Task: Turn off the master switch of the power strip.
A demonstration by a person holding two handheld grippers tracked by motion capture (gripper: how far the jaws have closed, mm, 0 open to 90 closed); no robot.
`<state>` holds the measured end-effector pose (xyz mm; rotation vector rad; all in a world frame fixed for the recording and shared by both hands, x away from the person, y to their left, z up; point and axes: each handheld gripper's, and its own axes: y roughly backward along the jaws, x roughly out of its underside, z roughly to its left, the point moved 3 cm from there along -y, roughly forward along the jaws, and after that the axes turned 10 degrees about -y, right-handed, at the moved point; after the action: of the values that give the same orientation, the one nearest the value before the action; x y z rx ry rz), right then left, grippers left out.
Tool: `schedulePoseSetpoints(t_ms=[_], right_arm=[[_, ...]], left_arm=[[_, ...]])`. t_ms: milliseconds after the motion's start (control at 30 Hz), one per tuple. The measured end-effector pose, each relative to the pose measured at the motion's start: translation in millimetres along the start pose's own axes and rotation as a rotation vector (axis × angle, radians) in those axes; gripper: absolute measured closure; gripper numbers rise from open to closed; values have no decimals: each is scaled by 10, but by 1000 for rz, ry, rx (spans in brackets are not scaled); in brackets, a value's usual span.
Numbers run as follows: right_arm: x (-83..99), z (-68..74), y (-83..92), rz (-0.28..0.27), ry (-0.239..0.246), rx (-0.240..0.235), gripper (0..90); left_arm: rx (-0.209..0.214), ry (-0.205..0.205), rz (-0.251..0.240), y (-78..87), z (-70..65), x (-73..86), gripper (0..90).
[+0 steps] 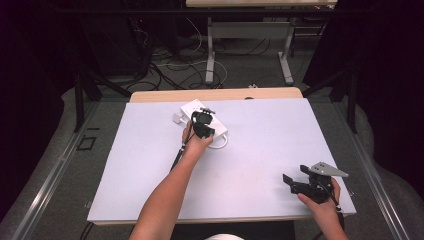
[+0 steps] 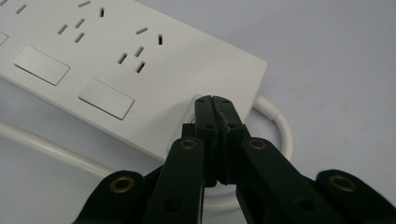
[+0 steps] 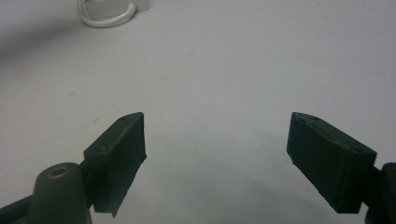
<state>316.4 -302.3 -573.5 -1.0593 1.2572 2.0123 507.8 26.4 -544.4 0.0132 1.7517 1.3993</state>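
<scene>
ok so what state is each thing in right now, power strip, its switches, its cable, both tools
power strip: lying flat on the white table, sockets in view unoccupied
rocker switches: flush with the face, on or off cannot be told
white cable: curled in a loop at the strip's end
left tool: shut, tips pressing a switch near the strip's corner
right tool: open, holding nothing, over bare table

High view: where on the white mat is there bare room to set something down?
Free: the whole left side of the white table mat, and the broad middle between the white power strip and the right gripper. Crowded: top centre, where the shut left gripper sits on the strip beside its looped cord.
</scene>
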Motion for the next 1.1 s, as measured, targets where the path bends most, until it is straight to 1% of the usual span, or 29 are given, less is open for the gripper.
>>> schedulePoseSetpoints(t_ms=[33,67,200,233,400,533,667,767,800,867,900,967,1000,1033,1100], right_arm=[[0,1,2,7,1,-6,190],[-2,-2,7,14,7,-1,190],[-2,6,4,4,6,-9,190],[-1,-2,8,7,16,-10,190],[-6,-6,4,1,12,-6,190],[-3,0,8,6,15,-12,190],[-13,2,-2,0,0,-9,190],[-14,9,-14,-6,6,-6,190],[-10,13,-8,7,8,-12,190],[-8,18,-2,6,13,-8,190],[-9,18,-10,-9,11,-6,190],[-9,7,1,2,9,-9,190],[-12,5,1,-3,5,-9,190],[-11,-4,6,-1,15,-11,190],[-14,-1,5,-3,8,-9,190]], left_arm=[[0,6,3,3,-1,2,900],[0,6,5,6,2,1,900],[-9,9,7,13,14,3,900],[-7,10,5,15,19,4,900],[-8,13,0,28,24,-1,900],[-14,19,1,36,36,3,874],[-15,24,-7,66,53,0,848],[-16,25,-11,95,68,2,829],[-16,27,-16,104,76,1,819],[-16,38,-23,124,87,0,804],[-15,40,-27,133,95,-2,795],[-12,47,-44,146,105,-8,771],[-12,50,-43,153,108,-8,762],[-12,52,-48,161,113,-9,749],[-8,57,-57,173,122,-12,724]])
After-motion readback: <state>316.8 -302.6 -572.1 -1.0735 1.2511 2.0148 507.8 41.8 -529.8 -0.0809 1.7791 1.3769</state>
